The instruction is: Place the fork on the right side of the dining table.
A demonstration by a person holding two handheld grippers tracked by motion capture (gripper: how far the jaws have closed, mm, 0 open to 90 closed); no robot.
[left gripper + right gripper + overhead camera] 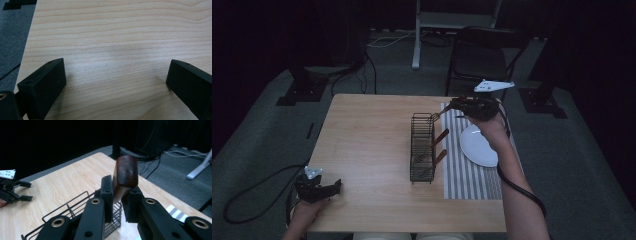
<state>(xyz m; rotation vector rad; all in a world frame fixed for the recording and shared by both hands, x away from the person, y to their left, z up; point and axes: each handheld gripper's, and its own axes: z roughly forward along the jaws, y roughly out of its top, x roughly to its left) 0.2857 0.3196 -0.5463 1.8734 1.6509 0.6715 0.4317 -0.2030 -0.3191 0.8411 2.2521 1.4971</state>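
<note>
The room is dark, with a grey floor, and a light wooden table (372, 150) stands in the middle of it. A black chair (482, 55) sits behind the table. On the table stands a black wire rack (422, 147), and just beside it lies a striped mat (472, 175) with a white plate (477, 145) on it. Two tools with brown wooden handles (440, 146) lean in the rack and poke out toward the mat. The right gripper (460, 106) is up over the far end of the rack. Its two black jaws are squeezed tight on another wooden handle (125, 175), which sticks up between them in the right gripper view. A thin metal part runs from that gripper down toward the top of the rack in the high view. The left gripper (333, 187) rests low at the near left corner of the table, well apart from the rack. Its jaws are spread wide, with bare wood between them.
</note>
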